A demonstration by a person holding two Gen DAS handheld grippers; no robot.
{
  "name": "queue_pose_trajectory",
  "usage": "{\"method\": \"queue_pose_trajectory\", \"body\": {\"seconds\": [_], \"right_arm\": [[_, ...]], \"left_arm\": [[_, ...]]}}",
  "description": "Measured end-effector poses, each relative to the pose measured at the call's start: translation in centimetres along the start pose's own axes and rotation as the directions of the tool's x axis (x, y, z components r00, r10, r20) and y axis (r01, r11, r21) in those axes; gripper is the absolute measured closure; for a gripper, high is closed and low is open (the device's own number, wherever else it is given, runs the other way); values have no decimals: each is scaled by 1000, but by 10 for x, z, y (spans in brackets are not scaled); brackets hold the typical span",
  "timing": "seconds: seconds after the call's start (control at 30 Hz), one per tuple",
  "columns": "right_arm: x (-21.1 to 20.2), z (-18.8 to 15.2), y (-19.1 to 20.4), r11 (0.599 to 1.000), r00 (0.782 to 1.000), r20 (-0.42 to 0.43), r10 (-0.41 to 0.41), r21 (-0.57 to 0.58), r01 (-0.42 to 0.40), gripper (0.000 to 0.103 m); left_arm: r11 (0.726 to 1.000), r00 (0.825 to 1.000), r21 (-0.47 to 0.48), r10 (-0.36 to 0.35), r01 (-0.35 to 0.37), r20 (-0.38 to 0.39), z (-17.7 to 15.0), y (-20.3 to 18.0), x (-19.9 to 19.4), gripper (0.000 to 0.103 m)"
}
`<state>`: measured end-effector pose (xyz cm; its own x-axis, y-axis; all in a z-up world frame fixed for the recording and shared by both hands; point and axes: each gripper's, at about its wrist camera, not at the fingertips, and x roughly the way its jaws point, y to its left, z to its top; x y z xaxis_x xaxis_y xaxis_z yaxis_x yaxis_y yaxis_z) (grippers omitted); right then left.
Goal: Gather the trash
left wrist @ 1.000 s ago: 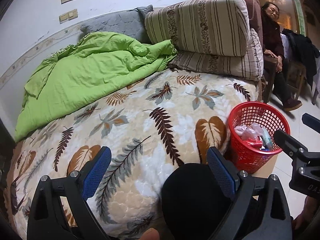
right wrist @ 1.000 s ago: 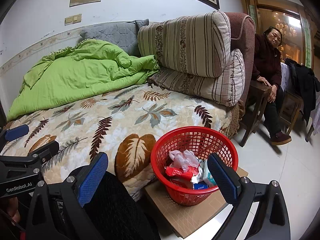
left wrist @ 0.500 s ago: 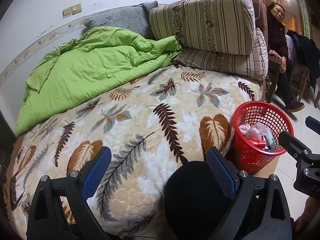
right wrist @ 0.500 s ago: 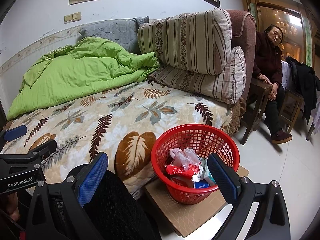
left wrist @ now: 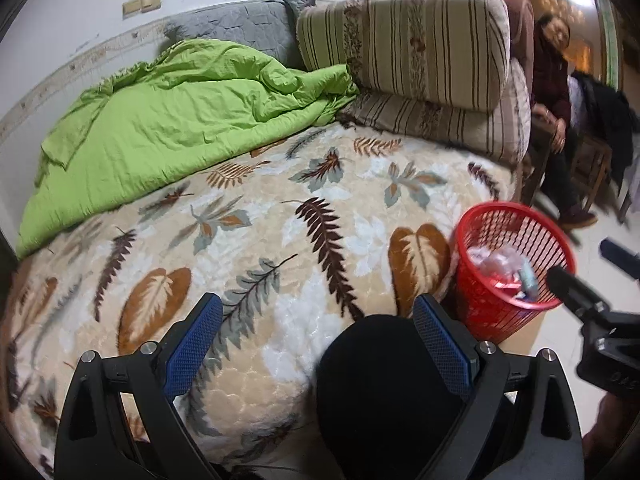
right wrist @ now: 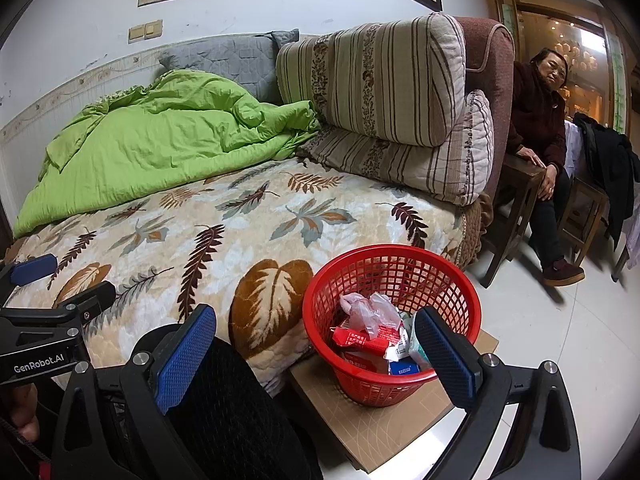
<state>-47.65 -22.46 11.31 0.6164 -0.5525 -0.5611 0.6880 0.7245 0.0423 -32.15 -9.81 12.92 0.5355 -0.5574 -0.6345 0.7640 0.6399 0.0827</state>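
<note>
Both fingers of the left gripper point(left wrist: 318, 344) are standing wide apart and empty over the leaf-patterned bedspread point(left wrist: 260, 248), while the right gripper point(right wrist: 316, 354) is hanging equally spread above the red basket point(right wrist: 448, 280) holding trash point(right wrist: 372, 328) beside the bed.

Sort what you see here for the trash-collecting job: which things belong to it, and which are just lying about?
Belong to the job:
red basket
wrappers and crumpled plastic in it
left gripper, open, empty
right gripper, open, empty

Just lying about:
green quilt
striped cushions
leaf-print blanket
cardboard under the basket
</note>
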Motion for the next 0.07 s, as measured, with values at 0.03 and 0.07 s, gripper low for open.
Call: {"method": "queue_pose_trajectory", "body": {"seconds": [0.03, 0.07], "right_arm": [[1, 0, 0, 1000, 1000, -1, 1, -3, -1, 2], [1, 0, 1, 1000, 1000, -3, 2, -7, -2, 2]], "left_arm": [[1000, 1000, -8, 2, -2, 5, 1, 3, 0, 8], [1000, 1000, -7, 24, -24, 12, 1, 6, 0, 8]]}}
